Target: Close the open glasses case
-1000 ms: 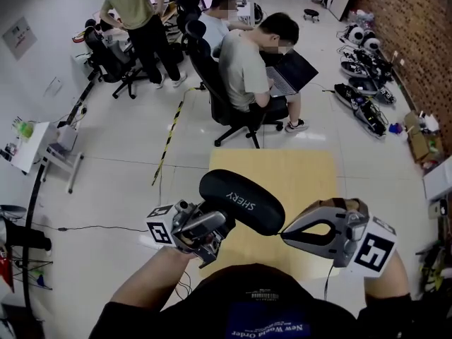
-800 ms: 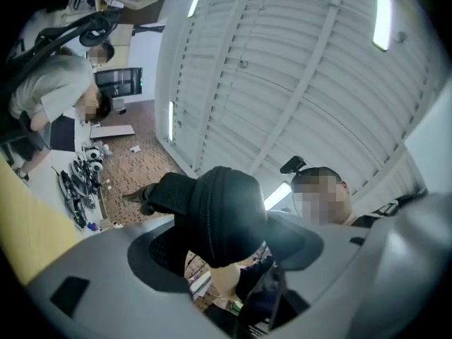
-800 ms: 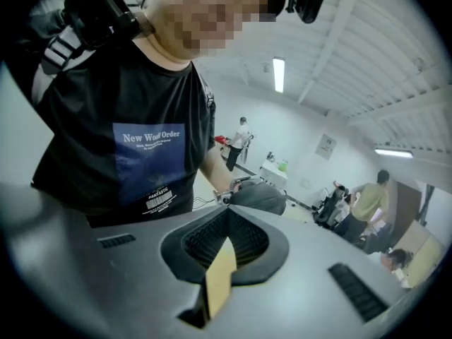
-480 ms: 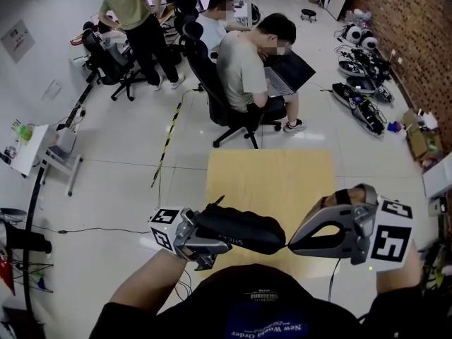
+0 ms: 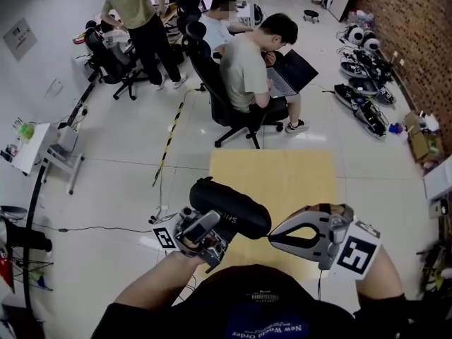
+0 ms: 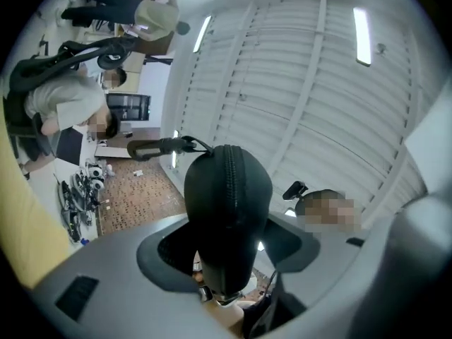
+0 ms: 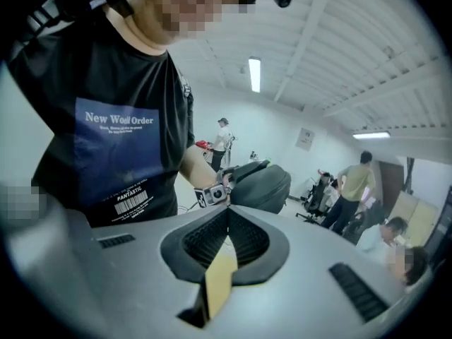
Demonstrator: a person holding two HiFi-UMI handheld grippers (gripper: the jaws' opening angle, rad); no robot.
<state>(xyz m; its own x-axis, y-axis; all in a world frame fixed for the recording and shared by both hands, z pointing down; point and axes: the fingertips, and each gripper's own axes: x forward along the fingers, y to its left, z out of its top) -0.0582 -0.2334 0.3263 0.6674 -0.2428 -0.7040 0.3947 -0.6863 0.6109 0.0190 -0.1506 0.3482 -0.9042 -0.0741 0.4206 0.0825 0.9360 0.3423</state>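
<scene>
On your left gripper the fingers are closing on the glasses case, right gripper fingers shut at its right end: push w/o firm grip & it may twist out, drop to desk.

Black oval zip glasses case, white lettering on shell, tilted, held aloft

room: over table | obstacles: glasses case, seated person beyond

Glasses case left of right tool
</scene>
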